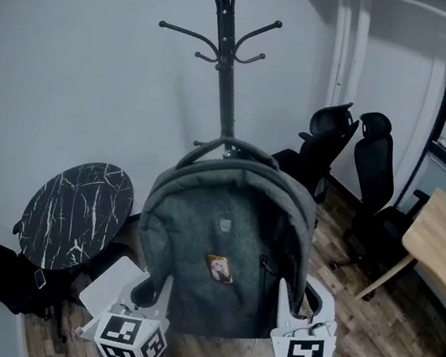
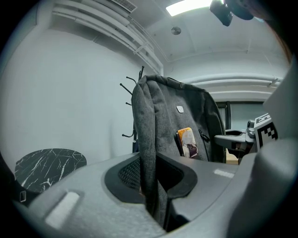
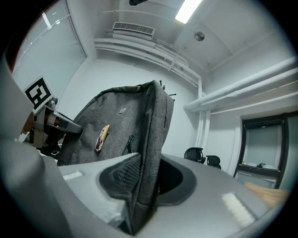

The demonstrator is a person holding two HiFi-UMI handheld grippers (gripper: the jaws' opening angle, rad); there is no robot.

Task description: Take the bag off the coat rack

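Left gripper (image 2: 151, 179) and right gripper (image 3: 142, 181), each with its jaws closed on a side edge of the bag (image 1: 223, 250). In either gripper view a fold of grey fabric runs down between the dark pads and is pinched there, with no gap to be seen.

In the head view the left gripper (image 1: 150, 289) takes the bag's lower left edge and the right gripper (image 1: 307, 308) its lower right edge. The load is thus shared, and the bag hangs upright and flat, front panel toward the viewer. A grip on both sides is probably chosen so that the bag can be raised evenly and its top handle (image 1: 230, 145) freed from a peg without swinging.

The bag is near, in front of the pole of the coat rack (image 1: 226, 63). The handle arches just at the pole beside a low peg (whether it is looped over that peg or clear of it cannot be told). The upper hooks of the rack are bare.

Bag: grey felt-like cloth, rounded top, soft and slack at the sides. It carries a small tab high on the front, an orange-edged badge (image 1: 220, 269) at the centre, and a short zip pull to the badge's right.

To the left, a round marble-topped table (image 1: 79, 212); far right, two black office chairs (image 1: 335, 146).
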